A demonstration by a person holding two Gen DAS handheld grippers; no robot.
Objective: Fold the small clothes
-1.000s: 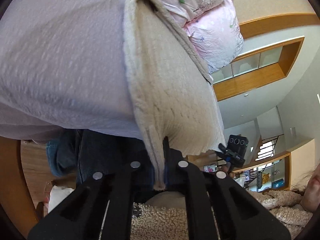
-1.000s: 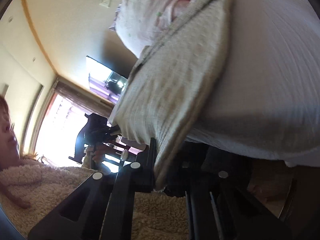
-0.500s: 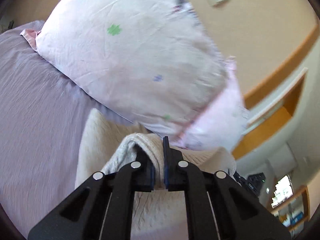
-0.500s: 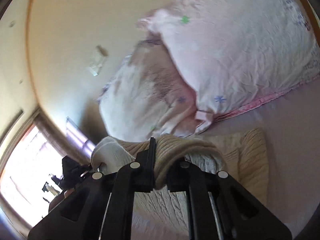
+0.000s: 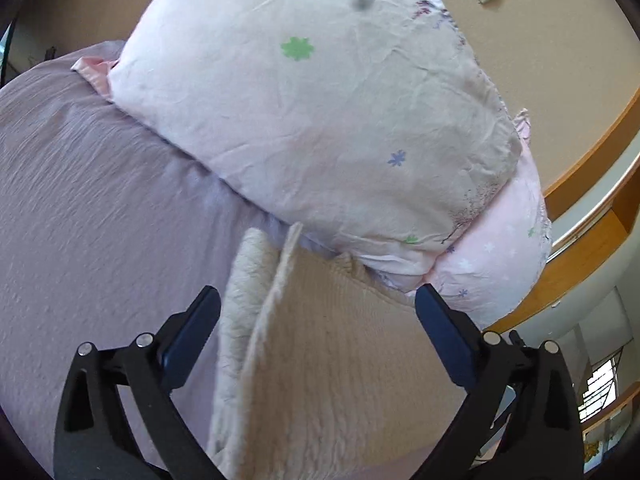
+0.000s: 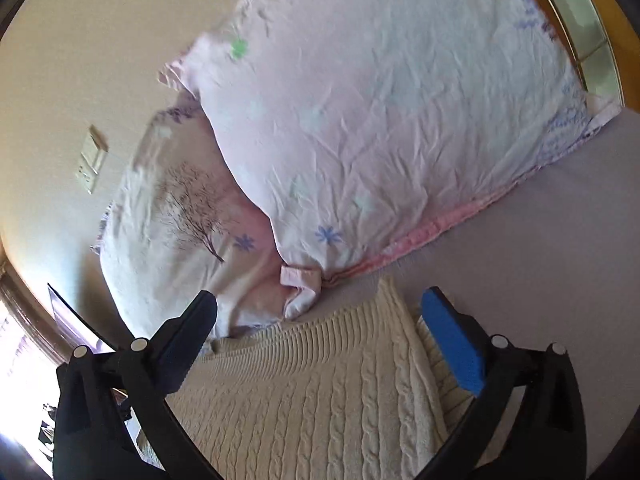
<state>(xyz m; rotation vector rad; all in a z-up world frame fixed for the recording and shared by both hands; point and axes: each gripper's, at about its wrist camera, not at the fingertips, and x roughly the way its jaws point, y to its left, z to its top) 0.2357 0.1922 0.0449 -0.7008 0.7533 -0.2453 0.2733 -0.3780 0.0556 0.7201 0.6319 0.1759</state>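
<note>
Now that both grippers have let go, the cream knitted sweater (image 5: 332, 360) lies folded on the lilac bedsheet (image 5: 100, 220), its far edge just short of the flowered pillows (image 5: 320, 120) at the head of the bed. Half a second ago each gripper was clamped on a bunched fold of the knit; a second ago the garment hung lifted between them. The left gripper (image 5: 318, 316) now has its jaws spread wide, nothing between them, with the sweater's doubled edge running up under the left finger. The right gripper (image 6: 320, 320) is likewise wide open and empty, poised over the cable-knit panel (image 6: 320, 400), whose ribbed hem lies toward the pillows. The upper layer sits slightly askew over the lower one, which peeks out along the left side in the left wrist view. My reading is that one fold is laid down and released; a further fold or some smoothing probably remains.
</note>
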